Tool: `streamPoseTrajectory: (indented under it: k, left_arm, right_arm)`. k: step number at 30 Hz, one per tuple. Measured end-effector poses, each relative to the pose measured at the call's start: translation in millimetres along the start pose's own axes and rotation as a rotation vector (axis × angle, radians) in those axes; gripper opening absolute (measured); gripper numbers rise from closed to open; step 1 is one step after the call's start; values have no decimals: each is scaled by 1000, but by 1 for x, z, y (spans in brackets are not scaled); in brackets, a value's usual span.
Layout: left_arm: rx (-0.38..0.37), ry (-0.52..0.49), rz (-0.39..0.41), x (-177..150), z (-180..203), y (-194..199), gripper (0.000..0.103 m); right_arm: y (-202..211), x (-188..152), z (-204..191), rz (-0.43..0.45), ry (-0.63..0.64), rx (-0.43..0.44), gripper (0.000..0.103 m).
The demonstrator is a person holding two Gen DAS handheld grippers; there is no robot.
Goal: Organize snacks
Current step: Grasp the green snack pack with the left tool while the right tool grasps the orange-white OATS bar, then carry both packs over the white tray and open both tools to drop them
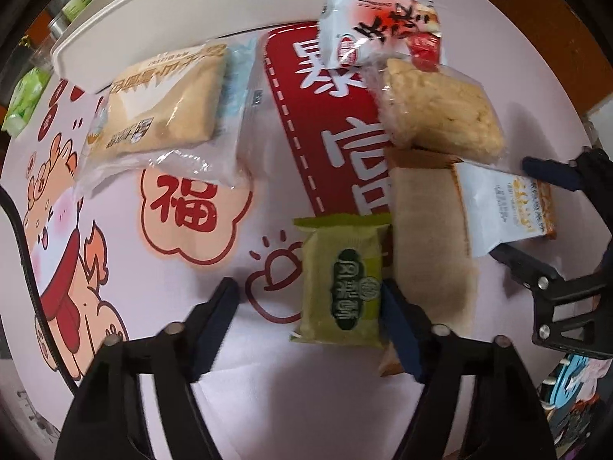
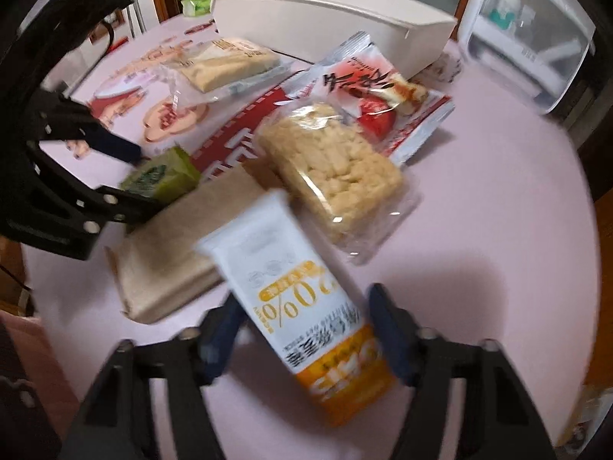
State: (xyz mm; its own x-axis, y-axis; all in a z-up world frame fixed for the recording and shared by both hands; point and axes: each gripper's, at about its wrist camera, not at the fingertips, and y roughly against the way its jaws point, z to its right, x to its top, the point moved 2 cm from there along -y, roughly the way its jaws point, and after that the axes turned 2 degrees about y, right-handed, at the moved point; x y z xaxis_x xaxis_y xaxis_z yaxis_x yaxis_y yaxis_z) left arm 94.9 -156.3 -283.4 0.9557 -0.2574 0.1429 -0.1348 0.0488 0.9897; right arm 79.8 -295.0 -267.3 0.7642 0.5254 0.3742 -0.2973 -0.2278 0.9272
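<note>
My left gripper (image 1: 310, 329) is open around a green snack pack (image 1: 343, 285) on the pink table; its right finger touches the pack, its left finger stands apart. The pack also shows in the right wrist view (image 2: 163, 178). My right gripper (image 2: 306, 331) straddles a white and orange snack bar (image 2: 302, 306), which lies tilted between its fingers; its jaws look open and the view is blurred. The bar (image 1: 505, 207) and the right gripper (image 1: 536, 211) show in the left wrist view. A cream bin (image 2: 333, 19) stands at the back.
A tan flat pack (image 1: 433, 245), a clear rice-cracker pack (image 1: 440, 111), a white and red snack bag (image 1: 375, 27) and a beige wafer pack (image 1: 161, 107) lie on the table. A clear-lidded box (image 2: 532, 34) stands at the back right.
</note>
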Motion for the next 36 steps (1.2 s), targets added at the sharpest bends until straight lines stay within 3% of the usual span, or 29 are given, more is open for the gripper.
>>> streamPoseTrajectory:
  k: [3,6,16,25,36]
  left_arm:
    - [-3,-27,4,-1,9,3,37]
    - [-2,-22,-1,-2,10,2,36]
    - [-32,39,16,-13,-12,28,36]
    - [-24,54,135,-1,-41,89,36]
    - [5,92,263,37,-93,153,36]
  right_arm:
    - [1,2,-3,7,-25,11,50]
    - [5,2,-9,19,-57,42,44]
    - [44,5,-30,121,-151,40,44]
    - [86,41,-40,230,-190,26,44]
    - [122,102,-34,349,-212,19,44]
